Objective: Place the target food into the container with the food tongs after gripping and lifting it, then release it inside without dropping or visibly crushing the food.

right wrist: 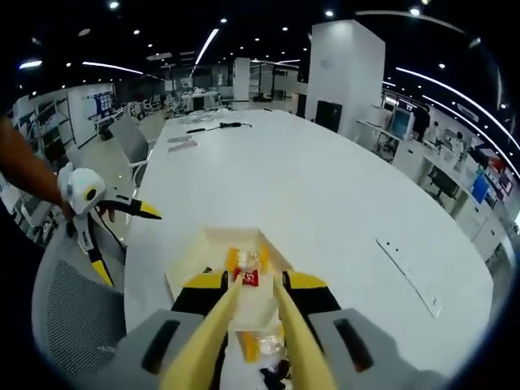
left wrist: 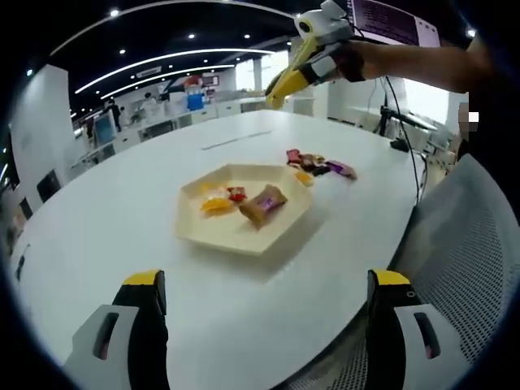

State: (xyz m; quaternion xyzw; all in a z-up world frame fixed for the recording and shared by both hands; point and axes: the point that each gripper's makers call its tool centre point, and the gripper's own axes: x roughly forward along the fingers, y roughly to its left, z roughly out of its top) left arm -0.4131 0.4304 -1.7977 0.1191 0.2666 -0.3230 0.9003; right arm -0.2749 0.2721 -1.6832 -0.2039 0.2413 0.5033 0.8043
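So here's the setup: the tongs (right wrist: pixel 244 325) are clamped between the jaws of the right gripper (right wrist: pixel 253 302), arms apart with nothing pinched between the tips, and held up above the table (left wrist: pixel 122 211). The left gripper (left wrist: pixel 264 302) is spread wide and empty, parked on the near side of the tray (left wrist: pixel 244 241).

Three wrapped snacks are already sitting in the tray: an orange one (left wrist: pixel 214 205), a small red one (left wrist: pixel 236 193) and a brown one (left wrist: pixel 263 204). The remaining wrapped snacks (left wrist: pixel 318 165) are piled on the table just past the tray's far corner.

What could go wrong, as a guess: shiny wrappers get squeezed out of smooth tong tips pretty easily, so a piece could be dropped before the tray is reached. Too hard a squeeze and the snack gets crushed. The pile is also bunched, so two could be grabbed at once.
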